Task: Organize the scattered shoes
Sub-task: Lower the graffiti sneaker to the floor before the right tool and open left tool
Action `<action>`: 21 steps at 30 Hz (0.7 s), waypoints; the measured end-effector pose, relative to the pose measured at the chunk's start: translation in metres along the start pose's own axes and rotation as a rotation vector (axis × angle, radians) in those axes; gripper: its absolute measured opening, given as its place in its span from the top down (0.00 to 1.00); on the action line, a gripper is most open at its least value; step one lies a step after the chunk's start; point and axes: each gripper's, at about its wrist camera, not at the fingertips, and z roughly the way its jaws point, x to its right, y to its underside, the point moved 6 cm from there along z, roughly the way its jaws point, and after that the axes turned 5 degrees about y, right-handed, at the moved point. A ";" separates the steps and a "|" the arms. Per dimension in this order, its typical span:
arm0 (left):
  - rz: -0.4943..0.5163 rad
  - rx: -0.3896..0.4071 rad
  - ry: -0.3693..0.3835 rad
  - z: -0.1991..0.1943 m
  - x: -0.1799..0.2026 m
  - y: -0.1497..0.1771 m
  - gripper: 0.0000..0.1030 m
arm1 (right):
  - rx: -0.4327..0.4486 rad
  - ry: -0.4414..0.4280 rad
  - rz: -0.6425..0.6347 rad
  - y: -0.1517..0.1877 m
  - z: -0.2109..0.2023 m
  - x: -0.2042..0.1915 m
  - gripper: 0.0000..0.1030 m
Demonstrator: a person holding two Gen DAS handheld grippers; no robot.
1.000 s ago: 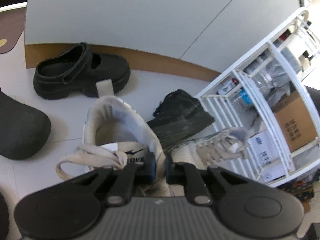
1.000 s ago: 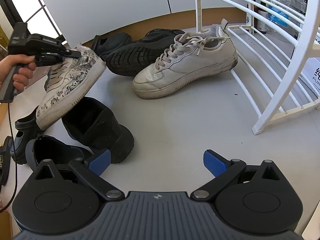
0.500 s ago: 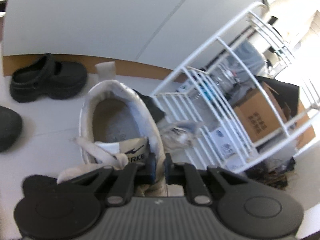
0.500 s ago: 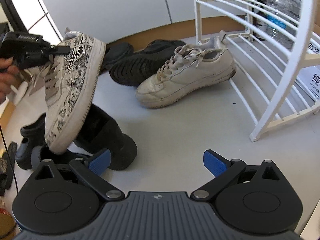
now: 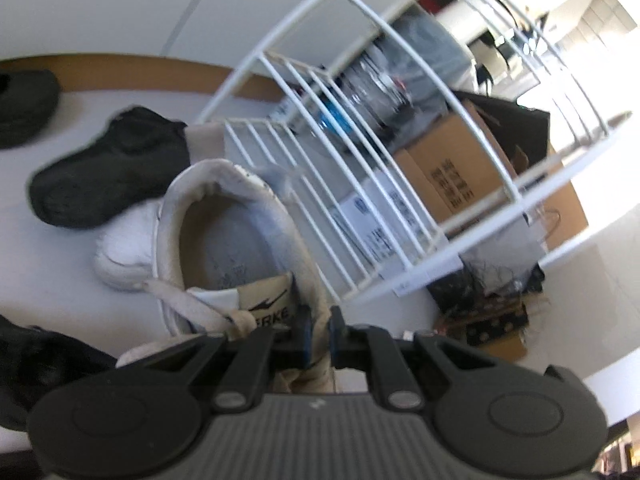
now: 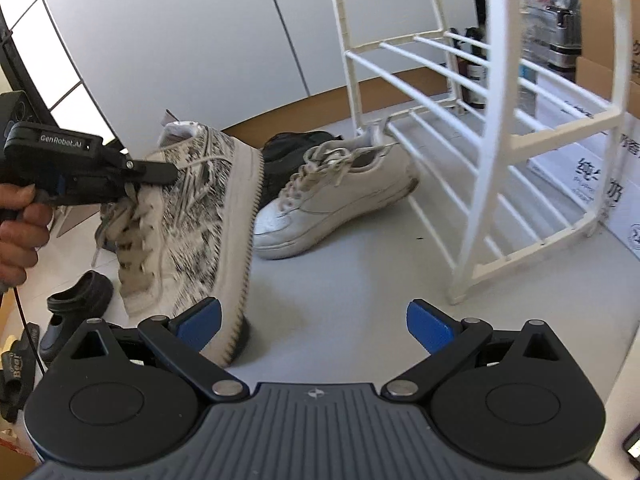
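The left tongs (image 5: 318, 334) are pressed together on the collar of the patterned sneaker (image 6: 188, 216), pinching the fabric beside its tongue. The sneaker hangs clear of the floor (image 6: 360, 280), toe down and sole turned toward the white wire shoe rack (image 6: 492, 184). In the left wrist view its opening (image 5: 228, 236) fills the foreground, with the rack's lower tier just beyond.

The right tongs (image 6: 313, 320) are spread wide and hold nothing. They hover above bare floor in front of the rack.

Status of the task:
- No shoe is visible on any rack tier within these views; the lower tier appears bare.
- One shoe is lifted and judged to be in transit to the rack.
- The plain white sneaker (image 6: 332, 196) lies on the floor, its heel close against the rack's lower bars; whether it touches them cannot be told.
- A black sneaker (image 6: 296, 148) lies behind it, near the wall.
- A black clog (image 6: 78, 300) rests on the floor at the left, well apart from the rack.
- Further dark footwear shows at the left edge of the left wrist view; the type cannot be determined.

Assessment: the task is at an early stage. The held sneaker is not yet placed, and at least three more shoes remain on the floor.
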 end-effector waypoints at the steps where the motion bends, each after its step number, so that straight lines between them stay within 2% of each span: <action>1: 0.002 -0.016 0.007 0.007 0.002 0.004 0.93 | 0.000 0.003 0.003 0.001 0.000 0.003 0.01; 9: 0.030 -0.120 0.036 0.055 0.012 0.041 0.93 | -0.036 0.030 0.015 0.016 0.006 0.022 0.01; 14: 0.022 -0.158 0.035 0.084 0.004 0.057 0.93 | -0.081 0.058 0.013 0.032 0.016 0.031 0.01; 21: 0.024 -0.190 -0.013 0.113 -0.014 0.073 0.92 | -0.123 0.082 0.003 0.048 0.025 0.031 0.01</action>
